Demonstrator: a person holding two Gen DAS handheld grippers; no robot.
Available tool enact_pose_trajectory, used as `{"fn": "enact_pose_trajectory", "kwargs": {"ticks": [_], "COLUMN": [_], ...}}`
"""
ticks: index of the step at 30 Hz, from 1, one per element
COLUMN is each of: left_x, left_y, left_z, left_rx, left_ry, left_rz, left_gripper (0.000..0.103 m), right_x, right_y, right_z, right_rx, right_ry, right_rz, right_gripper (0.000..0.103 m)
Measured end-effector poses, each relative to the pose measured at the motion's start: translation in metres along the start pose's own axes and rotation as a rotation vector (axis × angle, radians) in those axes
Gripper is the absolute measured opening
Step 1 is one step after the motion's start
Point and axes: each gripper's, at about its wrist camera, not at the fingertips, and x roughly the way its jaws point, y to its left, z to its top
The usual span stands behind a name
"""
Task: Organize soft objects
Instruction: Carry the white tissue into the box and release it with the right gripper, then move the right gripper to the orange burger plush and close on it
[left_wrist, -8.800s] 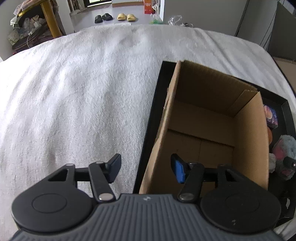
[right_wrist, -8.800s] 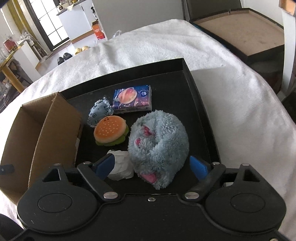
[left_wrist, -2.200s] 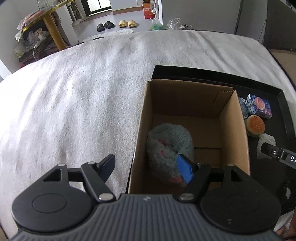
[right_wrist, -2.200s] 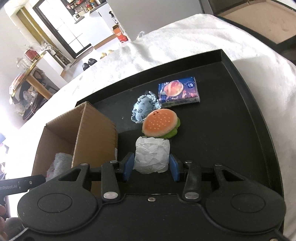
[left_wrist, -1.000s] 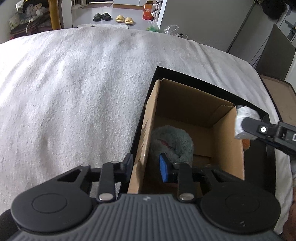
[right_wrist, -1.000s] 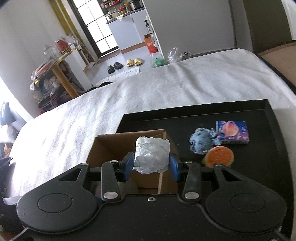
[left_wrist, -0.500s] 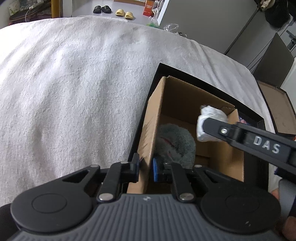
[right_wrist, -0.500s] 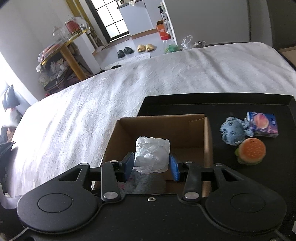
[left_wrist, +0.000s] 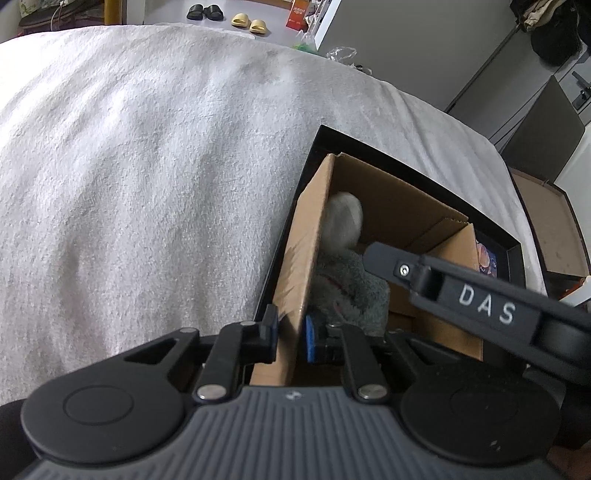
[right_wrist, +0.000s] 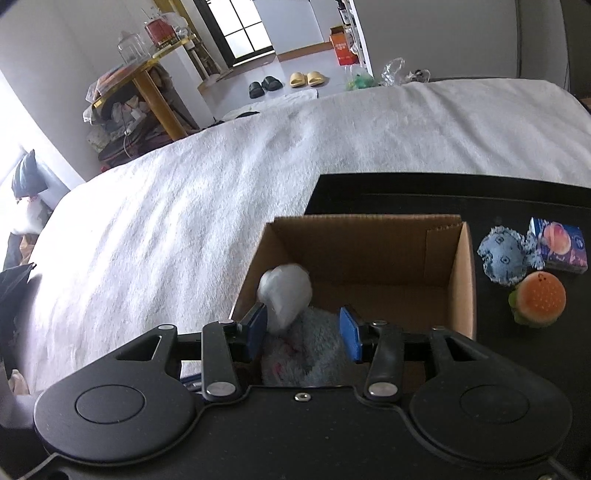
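A brown cardboard box (right_wrist: 388, 254) stands on a black tray (right_wrist: 406, 194), and also shows in the left wrist view (left_wrist: 413, 206). My left gripper (left_wrist: 290, 334) is shut on the box's left wall (left_wrist: 299, 266). My right gripper (right_wrist: 301, 330) is open above the box. A crumpled white paper ball (right_wrist: 286, 291) is blurred, free of the jaws, inside the box by its left wall; it also shows in the left wrist view (left_wrist: 343, 221). A grey-blue plush toy (right_wrist: 306, 354) lies in the box under it, seen too in the left wrist view (left_wrist: 351, 284).
On the tray right of the box lie a blue fuzzy toy (right_wrist: 502, 260), a burger plush (right_wrist: 539, 299) and a tissue packet (right_wrist: 559, 249). A white towel (left_wrist: 147, 166) covers the surface around the tray. The right gripper's arm (left_wrist: 480, 299) crosses over the box.
My right gripper has opened and the white paper ball has dropped from it into the box. My left gripper has closed further onto the box's left wall.
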Motion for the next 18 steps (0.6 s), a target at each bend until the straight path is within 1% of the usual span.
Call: {"fn": "enact_pose_trajectory", "kwargs": {"ticks": [9,18], "left_x": [-0.001,-0.005], "left_y": [-0.006,-0.021], "left_z": [0.001,0.0], "left_rx": [0.015,0.06], "left_ry": [0.003,-0.019], "left_rz": [0.022,0.082], "left_gripper": [0.014,0.017], "right_x": [-0.016,-0.031], "right_y": [-0.008,-0.032], "right_z": [-0.006,-0.01], "right_rx": [-0.008,0.017], "right_ry": [-0.011,-0.025], "right_rz": [-0.016,-0.045], "right_gripper": [0.044,0.044]}}
